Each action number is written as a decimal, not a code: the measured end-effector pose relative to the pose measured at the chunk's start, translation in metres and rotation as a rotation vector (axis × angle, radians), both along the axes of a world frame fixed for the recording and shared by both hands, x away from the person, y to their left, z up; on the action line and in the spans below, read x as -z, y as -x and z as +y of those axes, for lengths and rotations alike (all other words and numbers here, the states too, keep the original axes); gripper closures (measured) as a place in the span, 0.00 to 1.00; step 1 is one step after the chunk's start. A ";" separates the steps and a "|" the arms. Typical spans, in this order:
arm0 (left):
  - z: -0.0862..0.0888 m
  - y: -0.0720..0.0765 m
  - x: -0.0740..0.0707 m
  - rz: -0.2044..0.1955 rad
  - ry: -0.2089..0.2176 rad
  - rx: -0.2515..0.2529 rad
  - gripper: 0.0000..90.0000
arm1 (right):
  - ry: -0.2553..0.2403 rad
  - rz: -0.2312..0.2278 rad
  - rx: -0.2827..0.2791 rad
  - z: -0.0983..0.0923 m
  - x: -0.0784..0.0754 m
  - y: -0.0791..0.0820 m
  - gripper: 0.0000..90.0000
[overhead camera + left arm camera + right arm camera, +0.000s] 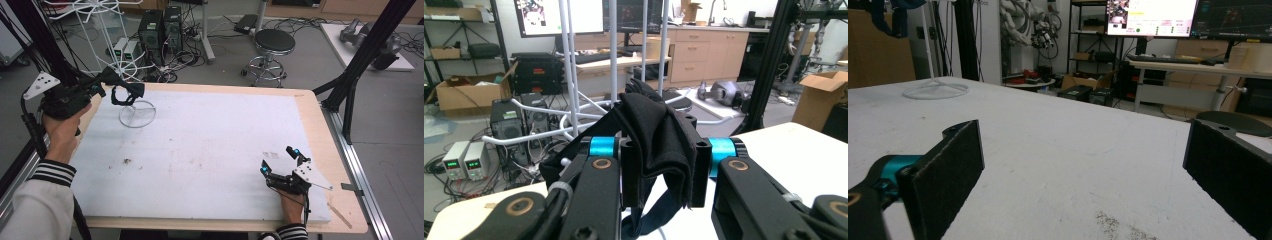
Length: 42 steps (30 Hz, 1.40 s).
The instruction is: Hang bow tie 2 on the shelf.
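A wide white foam sheet (200, 150) is laid over a wooden table in a cluttered lab, with computers, cables and a stool on the floor beyond. Nearest the person, at the right of the high view, the right gripper (281, 161) is rested on the sheet with its jaws spread wide and nothing between them; in the right gripper view the two black pads (950, 167) are seen standing far apart over bare foam. Farther off, at the table's far left corner, the left gripper (102, 86) is held raised above the sheet, and its jaws are clamped on a bunched black cloth (659, 137), part of which hangs as a loop (121, 96) just above the round wire base (137, 114) of a white rack that stands on the sheet. In the left gripper view the rack's upright white poles (613, 50) rise just behind the cloth. The step in hand appears to be carrying the cloth to the rack. The next move probably calls for the cloth to be lifted and draped over one of the rack's arms before the grip is loosened.
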<state>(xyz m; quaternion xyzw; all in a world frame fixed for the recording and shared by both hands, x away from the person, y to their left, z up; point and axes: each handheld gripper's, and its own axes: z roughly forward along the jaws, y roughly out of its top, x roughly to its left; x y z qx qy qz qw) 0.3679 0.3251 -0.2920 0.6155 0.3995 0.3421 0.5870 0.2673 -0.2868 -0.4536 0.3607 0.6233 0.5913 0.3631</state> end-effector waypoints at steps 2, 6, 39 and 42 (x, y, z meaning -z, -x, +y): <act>0.000 0.001 0.001 0.005 0.001 0.006 0.83 | 0.000 0.000 0.000 0.000 0.000 0.000 0.02; -0.002 0.005 0.003 0.007 -0.010 0.022 0.82 | 0.005 -0.006 0.001 0.000 0.000 0.000 0.02; -0.012 0.022 0.023 0.041 -0.110 0.041 0.58 | 0.003 -0.004 0.004 0.000 0.000 0.000 0.02; -0.012 0.025 0.022 0.043 -0.086 0.040 0.35 | 0.006 -0.002 0.004 0.000 0.000 0.001 0.02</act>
